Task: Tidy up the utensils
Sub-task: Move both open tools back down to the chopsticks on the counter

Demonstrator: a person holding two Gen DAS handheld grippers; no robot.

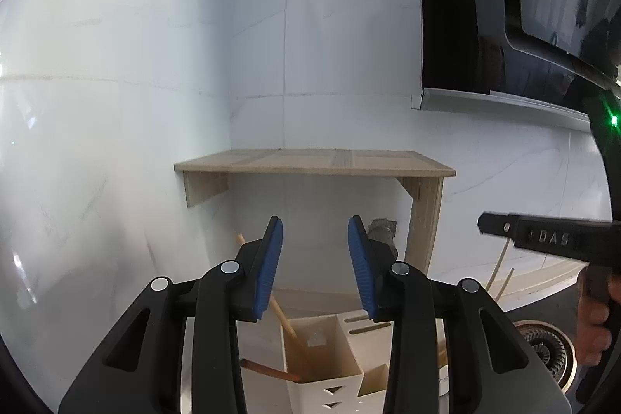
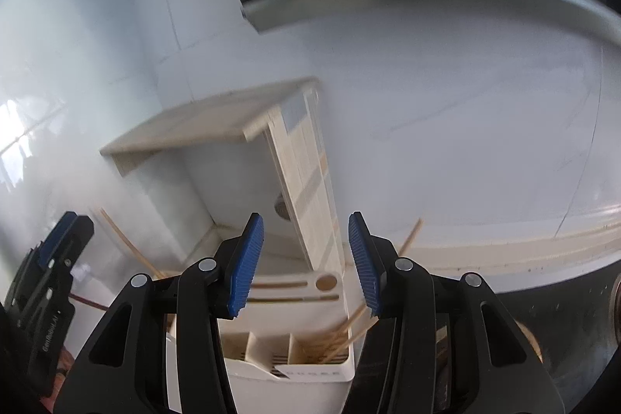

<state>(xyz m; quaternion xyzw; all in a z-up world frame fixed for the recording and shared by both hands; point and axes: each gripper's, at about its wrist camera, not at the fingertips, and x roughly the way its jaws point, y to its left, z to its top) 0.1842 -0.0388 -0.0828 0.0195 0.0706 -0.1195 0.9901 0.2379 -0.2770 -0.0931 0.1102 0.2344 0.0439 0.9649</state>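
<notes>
Here, both grippers are seen above a cream utensil holder (image 1: 333, 359) that stands on the counter, in the corner of the white tiled walls (image 1: 116, 84), under a small wooden shelf (image 1: 314, 161). The left gripper (image 1: 315, 268) is held with its blue pads apart, and nothing is found between them. The right gripper (image 2: 306, 264) is also released and empty, its pads well apart.

The utensils are already inside the holder. In the left wrist view, a wooden handle (image 1: 283, 317) is seen leaning out of the left compartment toward the wall. In the right wrist view, a bundle of chopsticks (image 2: 349, 328) is seen tilted in the right compartment, with the tips pointing to the right. The slotted part at the back of the holder appears empty.

It is judged that a placing step is just finished, since both tools are empty over the holder. Whether more utensils remain cannot be told; none is seen loose on the counter or near the sink drain (image 1: 547, 348). For the next move, a look away from the holder is probably needed, and the grippers must be lifted clear so that the leaning chopsticks are not knocked.
</notes>
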